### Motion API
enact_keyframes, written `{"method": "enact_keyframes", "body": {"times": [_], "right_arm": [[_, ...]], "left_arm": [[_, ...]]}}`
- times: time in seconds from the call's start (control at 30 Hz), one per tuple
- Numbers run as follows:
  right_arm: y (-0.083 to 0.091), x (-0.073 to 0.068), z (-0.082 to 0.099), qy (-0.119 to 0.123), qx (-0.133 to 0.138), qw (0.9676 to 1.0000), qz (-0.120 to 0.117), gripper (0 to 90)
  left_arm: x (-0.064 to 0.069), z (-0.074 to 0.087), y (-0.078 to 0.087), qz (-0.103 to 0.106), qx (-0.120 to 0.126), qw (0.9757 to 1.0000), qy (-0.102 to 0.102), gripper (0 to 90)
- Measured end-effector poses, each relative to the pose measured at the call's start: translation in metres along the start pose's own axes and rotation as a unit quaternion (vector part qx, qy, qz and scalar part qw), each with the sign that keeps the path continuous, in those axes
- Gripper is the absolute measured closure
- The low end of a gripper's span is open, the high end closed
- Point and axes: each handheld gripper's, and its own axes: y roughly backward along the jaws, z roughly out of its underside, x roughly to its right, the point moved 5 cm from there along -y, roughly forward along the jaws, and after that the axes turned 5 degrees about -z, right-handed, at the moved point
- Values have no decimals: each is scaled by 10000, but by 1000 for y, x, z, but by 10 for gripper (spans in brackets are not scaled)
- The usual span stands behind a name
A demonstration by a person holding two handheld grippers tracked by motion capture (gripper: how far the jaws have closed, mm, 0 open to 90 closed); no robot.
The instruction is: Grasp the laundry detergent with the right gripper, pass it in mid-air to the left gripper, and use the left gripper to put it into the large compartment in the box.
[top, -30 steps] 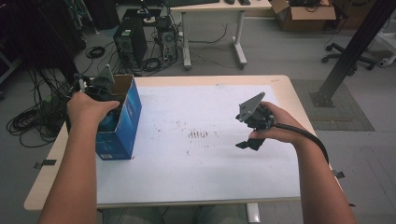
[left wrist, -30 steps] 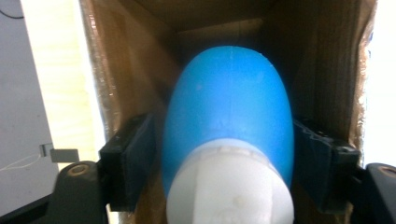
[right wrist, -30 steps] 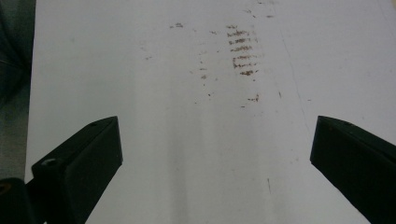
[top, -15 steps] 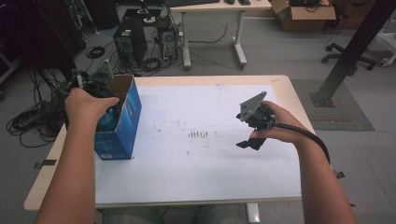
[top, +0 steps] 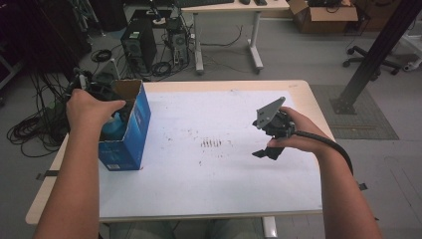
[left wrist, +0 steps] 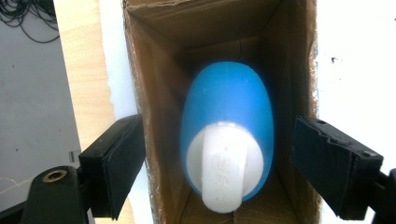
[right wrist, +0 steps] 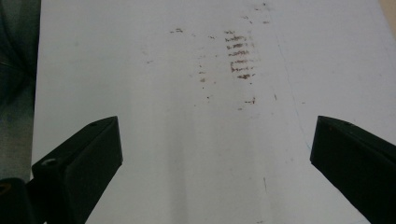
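So my left claw (left wrist: 224, 163) is hanging right over the open top of the blue cardboard box (top: 133, 130), looking straight down into it. Its jaws have just been opening up, and now they sit spread wide, one on each side of the box, outside the cardboard walls. Neither pad is pressing on anything. Straight below the claw, down between the two jaws, sits the blue bottle (left wrist: 227, 121) with its white cap (left wrist: 223, 170) facing up at me. It's inside the box, standing free, well clear of both pads. From the high view, my left hand (top: 89, 107) covers most of the claw, and a bit of the blue bottle peeks out just under it inside the box.

My right claw (right wrist: 215, 172) is off on its own, well apart from the box, held above the white table (top: 209, 184). Jaws are wide open with nothing between them, just bare tabletop below. A patch of brownish smudges (right wrist: 240, 56) sits on the table ahead of those jaws. In the high view, my right hand (top: 293, 132) wraps around that claw, with its cable trailing back along my forearm.
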Motion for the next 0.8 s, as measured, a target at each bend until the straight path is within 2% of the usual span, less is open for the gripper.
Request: {"method": "enact_keyframes", "body": {"times": [0.37,0.53,0.6,0.7,0.8], "right_arm": [[4,-2,2,-26,-19,10000,37,22],[6,-3,3,-46,-43,10000,49,22],[7,-3,3,-54,-49,10000,60,22],[7,-3,4,-50,-67,9999,68,22],[6,-2,5,-46,-76,9999,93,22]], "left_arm": [[7,-6,17,119,207,9995,-220,111],[11,-10,25,152,198,9992,-318,75],[14,-11,29,195,218,9987,-410,62],[20,-12,36,395,231,9972,-595,47],[24,-13,40,409,234,9965,-688,47]]}}
